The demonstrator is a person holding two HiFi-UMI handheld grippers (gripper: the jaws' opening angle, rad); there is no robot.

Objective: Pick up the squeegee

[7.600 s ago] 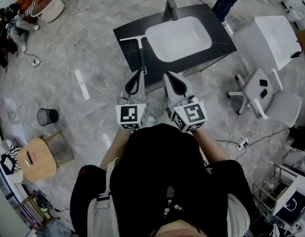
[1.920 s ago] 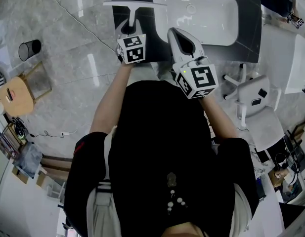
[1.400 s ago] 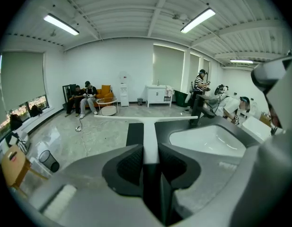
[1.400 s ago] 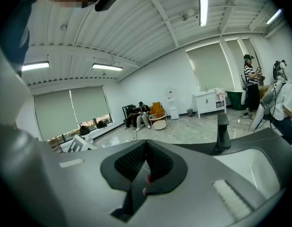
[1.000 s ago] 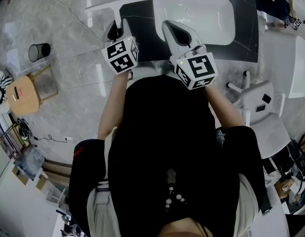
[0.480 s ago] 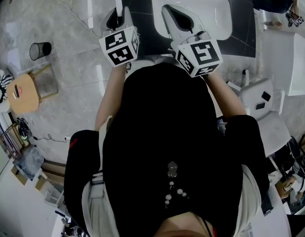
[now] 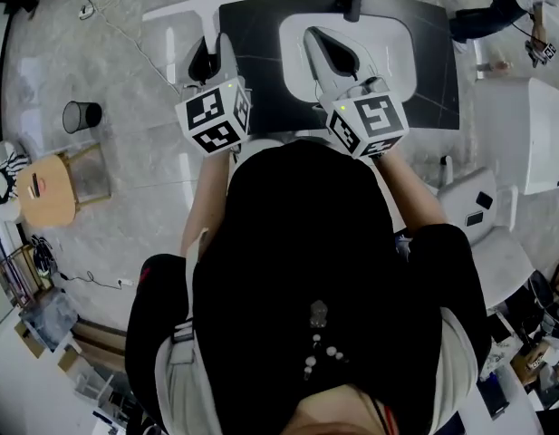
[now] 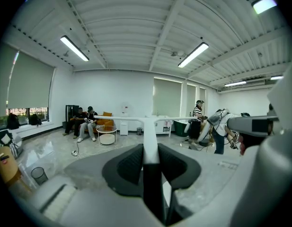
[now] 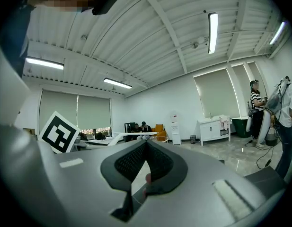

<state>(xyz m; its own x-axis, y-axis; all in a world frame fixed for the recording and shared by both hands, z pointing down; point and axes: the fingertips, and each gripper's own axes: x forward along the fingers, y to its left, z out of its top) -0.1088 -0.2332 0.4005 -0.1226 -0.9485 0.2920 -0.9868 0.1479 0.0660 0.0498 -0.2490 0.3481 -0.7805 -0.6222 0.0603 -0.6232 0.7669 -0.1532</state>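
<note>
The left hand-held gripper (image 8: pixel 150 150) is shut tight on the squeegee (image 8: pixel 146 126). It holds the long handle, with one dark pad on each side. That looks like the best place to grab, as the handle is thin and fits between the pads. The white blade sticks out in front, lying flat and wide like the top of a T.

From above, the squeegee (image 7: pixel 211 7) is out past the left hand-held gripper (image 7: pixel 209 48), over the left edge of the dark desk (image 7: pixel 261 62). I think it is up in the air and touching nothing.

The right hand-held gripper (image 9: pixel 146 143) is closed with nothing in it. It hangs over the white sink (image 7: pixel 392 53), out of the way. I think the pick-up is as good as done.
</note>
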